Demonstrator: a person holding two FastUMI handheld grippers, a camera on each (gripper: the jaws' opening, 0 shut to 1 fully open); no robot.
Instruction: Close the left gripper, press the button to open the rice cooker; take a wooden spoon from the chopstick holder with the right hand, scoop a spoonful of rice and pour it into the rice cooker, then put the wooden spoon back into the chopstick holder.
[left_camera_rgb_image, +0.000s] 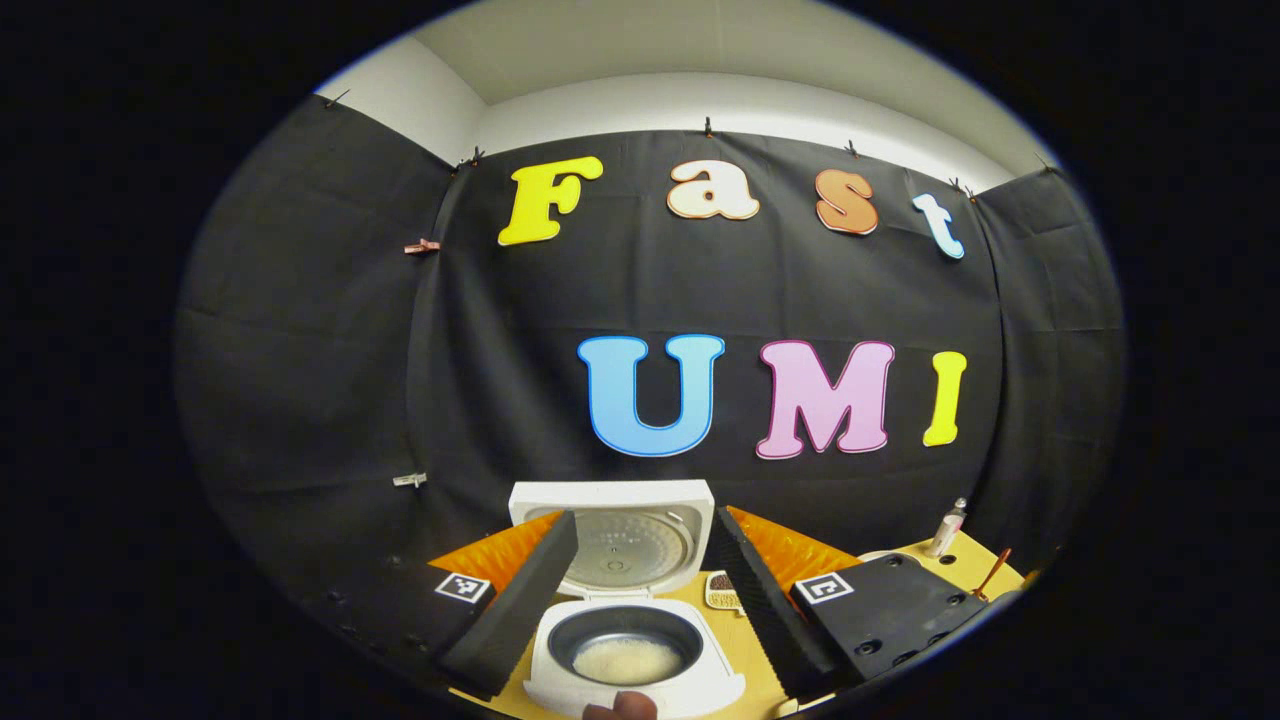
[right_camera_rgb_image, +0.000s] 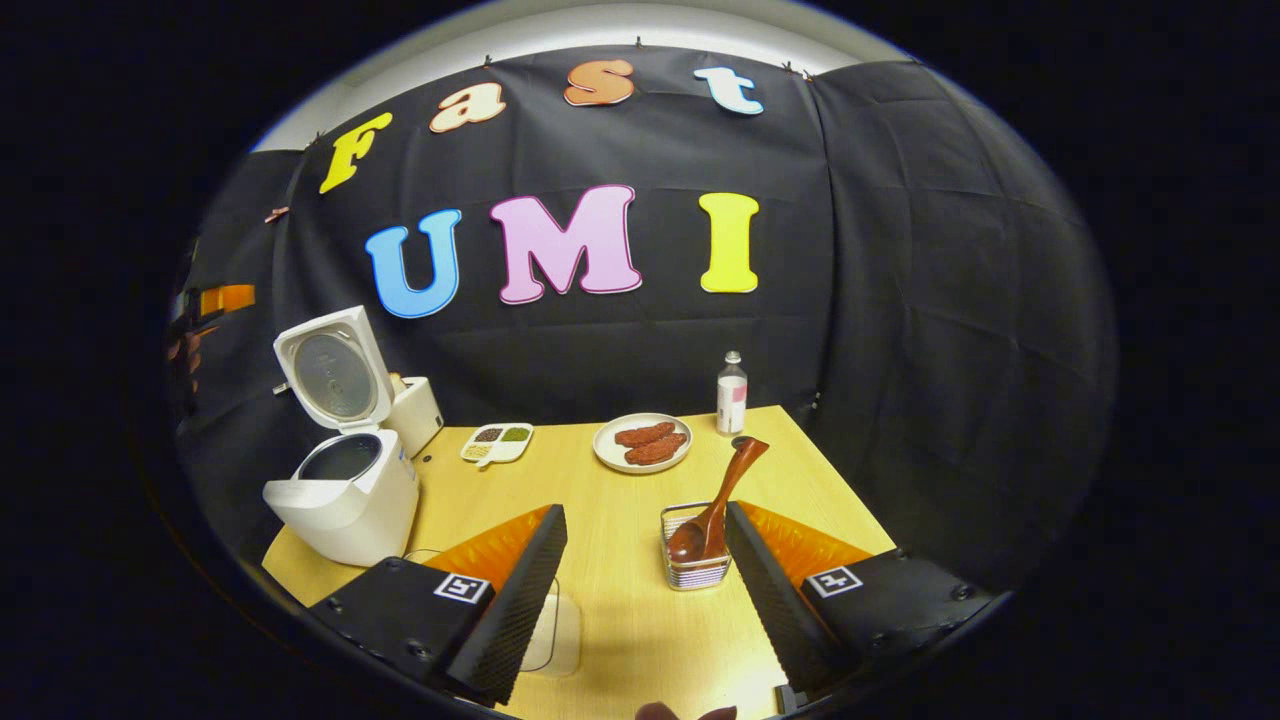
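On the pale wooden table (right_camera_rgb_image: 620, 560) the white rice cooker (right_camera_rgb_image: 345, 480) stands open, rice inside, while the spread right gripper (right_camera_rgb_image: 645, 590) should ease back, not snagging the brown wooden spoon (right_camera_rgb_image: 718, 500) resting in the wire chopstick holder (right_camera_rgb_image: 692, 572); left gripper (left_camera_rgb_image: 645, 590) spread too.

Glossy wooden spoon (right_camera_rgb_image: 715, 505), wire-metal chopstick holder (right_camera_rgb_image: 690, 572), matt wood-grain table (right_camera_rgb_image: 620, 600).

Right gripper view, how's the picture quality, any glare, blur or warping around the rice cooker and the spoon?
Right gripper view: sharp and evenly lit, the wooden spoon and rice cooker crisp, no strong glare on the table, and fisheye bending curves the wall and tilts the cooker. Left gripper view: the cooker is clear at centre, its inner lid shows a soft sheen, and edges darken and smear slightly.
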